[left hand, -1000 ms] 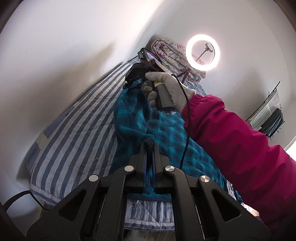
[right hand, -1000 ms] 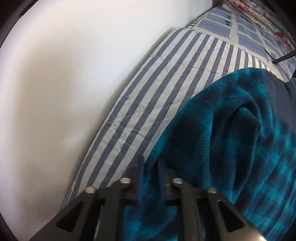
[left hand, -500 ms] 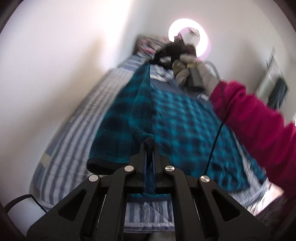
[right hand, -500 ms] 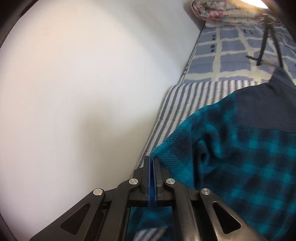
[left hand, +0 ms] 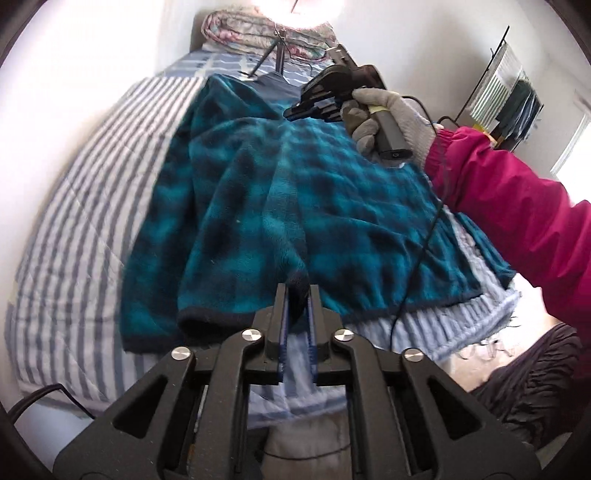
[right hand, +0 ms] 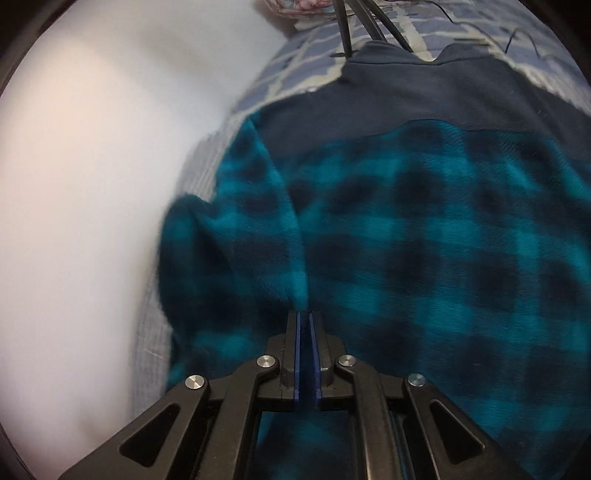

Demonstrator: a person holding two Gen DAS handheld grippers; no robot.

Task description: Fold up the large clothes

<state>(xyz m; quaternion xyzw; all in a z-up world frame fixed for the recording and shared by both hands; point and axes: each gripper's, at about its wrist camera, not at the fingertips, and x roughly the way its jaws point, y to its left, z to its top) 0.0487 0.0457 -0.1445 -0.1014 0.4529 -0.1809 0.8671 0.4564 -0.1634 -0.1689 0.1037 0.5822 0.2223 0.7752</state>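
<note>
A teal and dark plaid fleece shirt (left hand: 295,206) lies spread on the striped bed, its dark collar at the far end (right hand: 424,92). My left gripper (left hand: 297,291) is at the shirt's near hem with a fold of dark hem cloth between its slightly parted pads. My right gripper (right hand: 304,317) pinches a fold of the left side panel near the shoulder. It also shows in the left wrist view (left hand: 317,105), held by a gloved hand over the shirt's far end.
The blue and white striped quilt (left hand: 74,221) covers the bed beside a white wall on the left. A folded floral blanket (left hand: 258,33) and a tripod (left hand: 277,48) stand at the bed's far end. A clothes rack (left hand: 506,85) stands at the right.
Both grippers have carried the shirt's left side over to the right and down onto its body. The left gripper's pads have parted a little.
</note>
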